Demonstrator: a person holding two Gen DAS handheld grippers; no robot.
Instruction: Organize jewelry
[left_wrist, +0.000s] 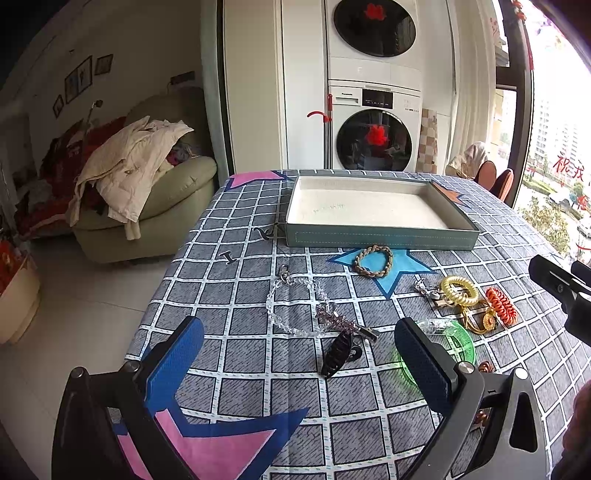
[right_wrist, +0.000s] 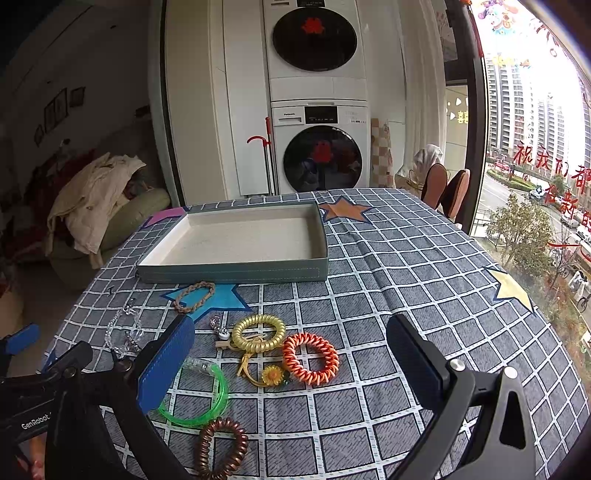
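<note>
Loose jewelry lies on the checked tablecloth in front of an empty teal tray (left_wrist: 380, 238) (right_wrist: 232, 273). My left gripper (left_wrist: 299, 323) hovers open over a crystal bead bracelet (left_wrist: 295, 306), a purple rhinestone clip (left_wrist: 340, 321) and a black claw clip (left_wrist: 338, 354). My right gripper (right_wrist: 291, 320) is open above a yellow spiral hair tie (right_wrist: 258, 332), an orange spiral hair tie (right_wrist: 310, 363) and a sunflower hair tie (right_wrist: 273, 376). A green bangle (right_wrist: 207, 406) sits by its left finger. A braided bracelet (left_wrist: 373, 261) rests just before the tray. Neither gripper holds anything.
A brown spiral hair tie (right_wrist: 221, 446) lies near the table's front edge. The table's left edge drops to a tiled floor, with a sofa (left_wrist: 166, 199) piled with clothes beyond. Stacked washing machines (right_wrist: 317, 147) stand behind the table, and chairs (right_wrist: 447, 192) sit at the far right.
</note>
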